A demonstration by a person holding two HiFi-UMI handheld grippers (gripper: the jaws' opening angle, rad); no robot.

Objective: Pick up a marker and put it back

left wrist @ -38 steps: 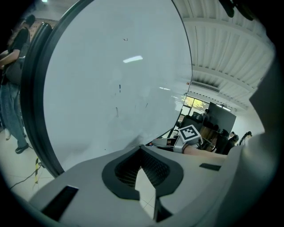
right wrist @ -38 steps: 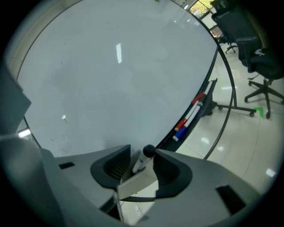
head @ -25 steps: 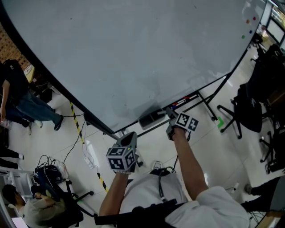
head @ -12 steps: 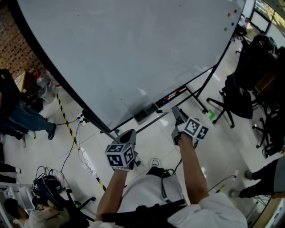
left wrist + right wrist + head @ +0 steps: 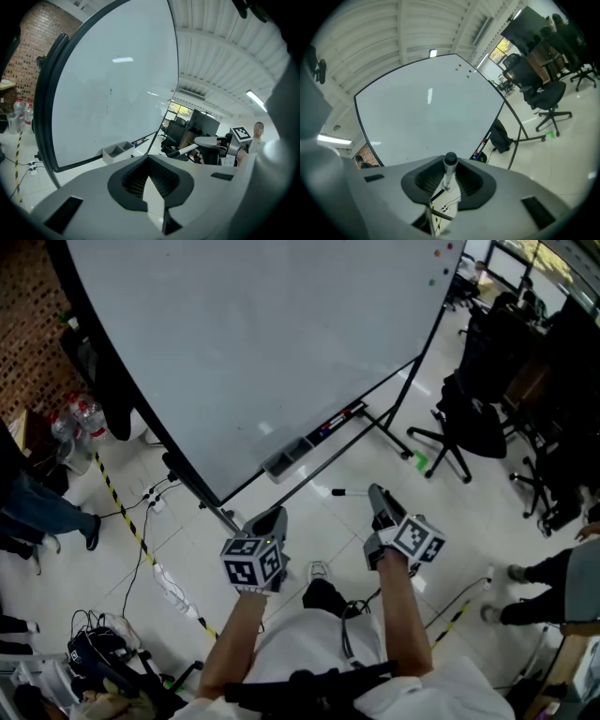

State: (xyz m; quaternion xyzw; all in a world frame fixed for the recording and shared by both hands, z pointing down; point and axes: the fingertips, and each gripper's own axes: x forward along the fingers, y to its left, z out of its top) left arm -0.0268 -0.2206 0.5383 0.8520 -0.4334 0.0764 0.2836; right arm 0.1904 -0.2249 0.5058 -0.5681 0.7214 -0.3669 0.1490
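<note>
My right gripper (image 5: 378, 495) is shut on a white marker (image 5: 347, 492) that sticks out to the left over the floor, well in front of the whiteboard (image 5: 262, 334). In the right gripper view the marker (image 5: 449, 168) stands upright between the pads, its dark cap toward the board. The board's ledge holds more markers (image 5: 336, 418) and a grey eraser box (image 5: 286, 457). My left gripper (image 5: 270, 519) is shut and holds nothing; in its own view its jaws (image 5: 149, 164) meet at the tips, and the right gripper (image 5: 213, 146) with the marker (image 5: 183, 150) shows at the right.
The whiteboard stands on a black wheeled frame (image 5: 398, 437). Black office chairs (image 5: 464, 418) are at the right. Cables and yellow-black tape (image 5: 117, 507) lie on the tiled floor at the left, with water bottles (image 5: 80, 418) by the brick wall. People stand at both edges.
The right gripper has drawn back from the board's ledge toward me with the marker in its jaws. The head view has swung, so the board now sits farther away. The left gripper has hardly moved.
</note>
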